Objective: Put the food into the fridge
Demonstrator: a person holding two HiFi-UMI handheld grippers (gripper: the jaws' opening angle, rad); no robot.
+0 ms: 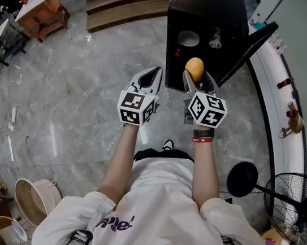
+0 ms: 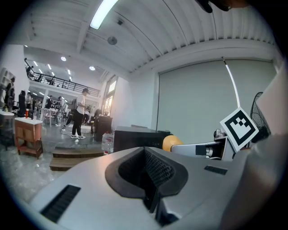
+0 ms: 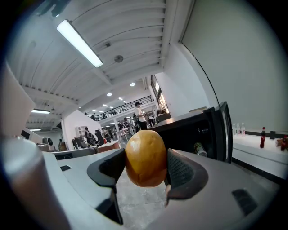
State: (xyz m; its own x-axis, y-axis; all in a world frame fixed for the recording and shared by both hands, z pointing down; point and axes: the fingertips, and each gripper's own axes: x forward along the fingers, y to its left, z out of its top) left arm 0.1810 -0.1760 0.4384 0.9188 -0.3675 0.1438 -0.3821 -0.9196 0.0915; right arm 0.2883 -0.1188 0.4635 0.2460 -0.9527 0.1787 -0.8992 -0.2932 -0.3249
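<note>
A round yellow-orange piece of food [image 3: 145,158] sits between the pads of my right gripper [image 3: 144,168], which is shut on it. In the head view the same food [image 1: 194,68] hangs just in front of the black fridge [image 1: 216,8], whose door [image 1: 250,48] stands open to the right. The right gripper [image 1: 195,77] points at the opening. My left gripper [image 1: 151,76] is beside it on the left, shut and holding nothing. Its pads meet in the left gripper view [image 2: 150,177], where the food [image 2: 170,143] shows to the right.
Inside the fridge I see a white round dish [image 1: 188,38] and a small can [image 1: 215,41]. A white counter [image 1: 274,80] with bottles curves along the right. A standing fan [image 1: 294,211] is at the lower right, wooden steps [image 1: 125,3] at the back left, baskets [image 1: 33,198] behind me.
</note>
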